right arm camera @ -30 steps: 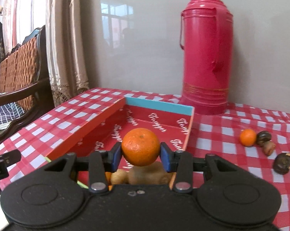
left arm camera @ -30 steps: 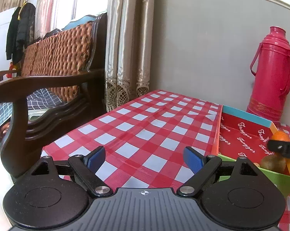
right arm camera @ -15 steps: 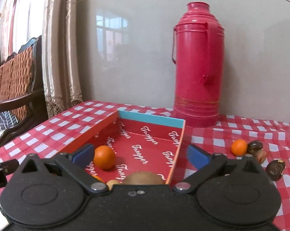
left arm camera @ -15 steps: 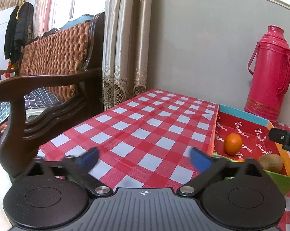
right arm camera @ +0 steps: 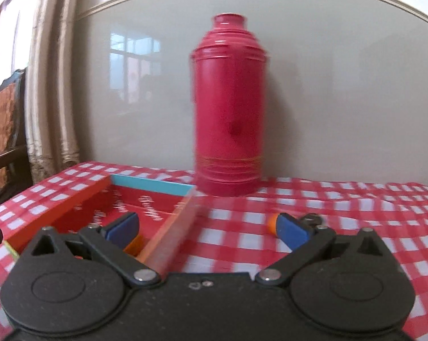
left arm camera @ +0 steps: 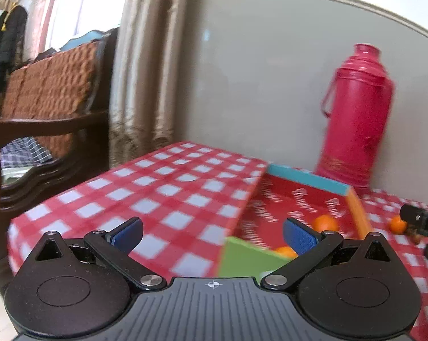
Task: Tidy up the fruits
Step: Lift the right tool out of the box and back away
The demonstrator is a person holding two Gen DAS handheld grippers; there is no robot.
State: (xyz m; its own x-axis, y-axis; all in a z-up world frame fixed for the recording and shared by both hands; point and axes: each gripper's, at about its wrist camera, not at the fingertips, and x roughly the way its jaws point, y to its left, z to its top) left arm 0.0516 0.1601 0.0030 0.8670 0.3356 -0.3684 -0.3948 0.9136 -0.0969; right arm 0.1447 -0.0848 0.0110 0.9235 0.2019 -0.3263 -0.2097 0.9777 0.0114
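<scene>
A red box [left arm camera: 296,207] with a blue far wall, orange sides and a green near wall lies on the checked table. Two oranges lie in it, one [left arm camera: 324,223] mid-box and one [left arm camera: 283,251] near the green wall. My left gripper [left arm camera: 212,233] is open and empty, over the box's near left corner. My right gripper [right arm camera: 206,228] is open and empty, over the box's right wall [right arm camera: 171,236]. An orange [right arm camera: 272,224] lies on the cloth behind its right finger, with dark fruits [right arm camera: 312,218] beside it. That orange also shows in the left wrist view [left arm camera: 397,224]. Both views are blurred.
A tall red thermos [right arm camera: 228,108] stands at the back against the wall, just behind the box. A wooden wicker-backed bench [left arm camera: 43,108] and curtains [left arm camera: 145,65] stand left of the table. The right gripper's tip [left arm camera: 421,223] shows at the left wrist view's right edge.
My right gripper let go of the orange, which now lies in the box, then swung right toward the loose fruit. My left gripper swung right toward the box.
</scene>
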